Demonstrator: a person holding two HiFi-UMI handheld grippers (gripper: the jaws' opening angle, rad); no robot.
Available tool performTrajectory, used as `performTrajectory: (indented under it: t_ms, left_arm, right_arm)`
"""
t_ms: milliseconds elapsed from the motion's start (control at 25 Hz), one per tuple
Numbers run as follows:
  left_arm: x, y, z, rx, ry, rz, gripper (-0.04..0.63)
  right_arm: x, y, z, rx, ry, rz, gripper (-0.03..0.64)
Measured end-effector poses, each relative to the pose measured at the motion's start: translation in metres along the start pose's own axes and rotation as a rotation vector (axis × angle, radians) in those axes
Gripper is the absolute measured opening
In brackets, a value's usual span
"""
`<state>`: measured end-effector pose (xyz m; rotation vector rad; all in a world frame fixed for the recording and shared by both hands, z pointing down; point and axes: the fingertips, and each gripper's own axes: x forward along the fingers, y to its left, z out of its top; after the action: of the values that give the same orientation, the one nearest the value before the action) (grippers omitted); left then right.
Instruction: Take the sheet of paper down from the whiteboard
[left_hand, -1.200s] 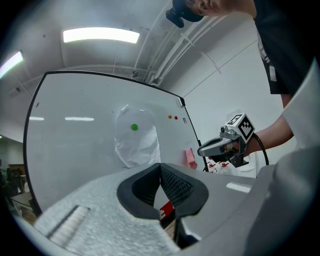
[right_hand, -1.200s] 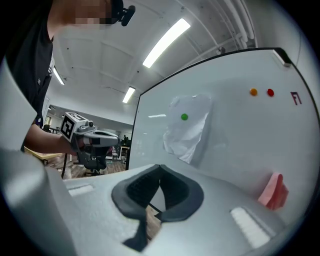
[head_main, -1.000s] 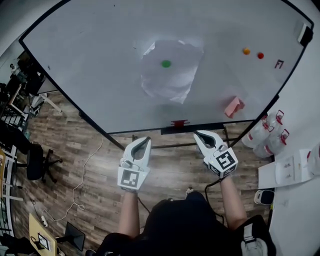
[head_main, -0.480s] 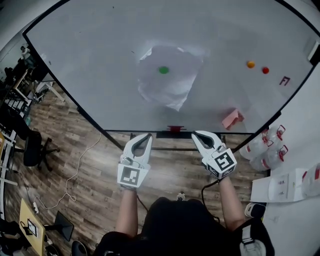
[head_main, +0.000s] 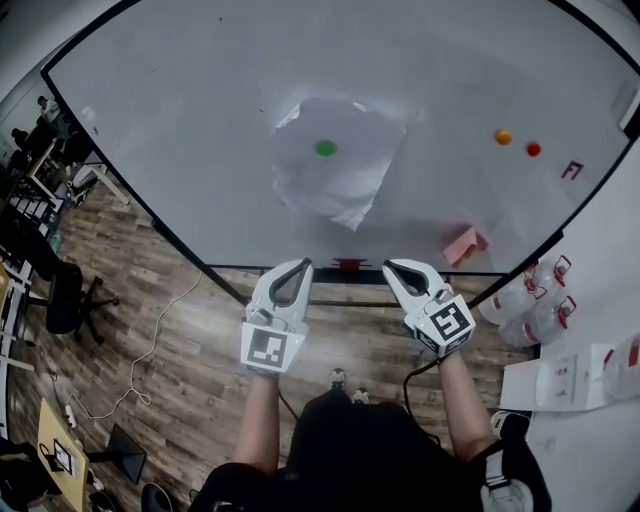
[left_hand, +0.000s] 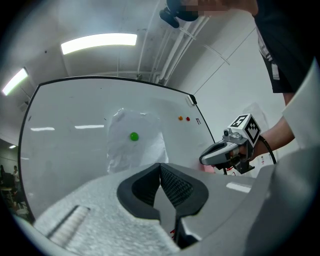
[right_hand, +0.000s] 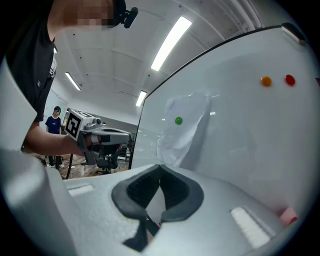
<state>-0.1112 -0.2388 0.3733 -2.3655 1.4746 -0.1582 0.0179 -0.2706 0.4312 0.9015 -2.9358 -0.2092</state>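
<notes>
The sheet of paper (head_main: 335, 170) was still up on the whiteboard (head_main: 170, 110), near the middle of it. One green magnet (head_main: 326, 148) sat on its upper part, and this seemed to be the only thing that kept it there. The paper looked wrinkled, and its lower corner hung loose from the board, probably because nothing pinned it below.

The left hand-held gripper (head_main: 302, 266) and the right hand-held gripper (head_main: 391, 267) were side by side in front of the person, both pointing toward the board, below the paper and apart from it. Both were clenched – the pads met with nothing between them. I judged that the jaws were kept together because no grasp was yet needed; they would have to part before either one could take the magnet or the paper's edge.

An orange magnet (head_main: 503, 137) and a red magnet (head_main: 533, 149) sat on the bare board well to the right and held nothing. A pink object (head_main: 466, 242) rested low on the board, near its lower edge.

The task seemed to be at its beginning – the approach.
</notes>
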Motion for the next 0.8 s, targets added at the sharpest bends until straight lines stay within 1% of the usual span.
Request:
performTrajectory:
  t_ms: [120, 280, 400, 600, 800]
  left_arm:
    - [0.010, 0.008, -0.002, 0.004, 0.002, -0.015, 0.011]
    - [0.028, 0.024, 0.004, 0.037, -0.021, -0.030, 0.011]
    - [0.044, 0.035, 0.009, 0.070, -0.032, -0.044, 0.012]
    - [0.068, 0.048, 0.021, 0.110, -0.087, -0.082, 0.012]
    - [0.089, 0.055, 0.032, 0.193, -0.121, -0.123, 0.012]
  right_arm:
    - [0.012, -0.008, 0.004, 0.005, 0.001, -0.022, 0.005]
    - [0.029, -0.012, 0.005, -0.014, 0.004, -0.018, 0.005]
    - [0.039, -0.021, 0.008, -0.020, 0.007, -0.035, 0.005]
    - [0.055, -0.034, 0.010, -0.027, -0.004, -0.073, 0.005]
    - [0.069, -0.043, 0.013, -0.024, -0.027, -0.119, 0.005]
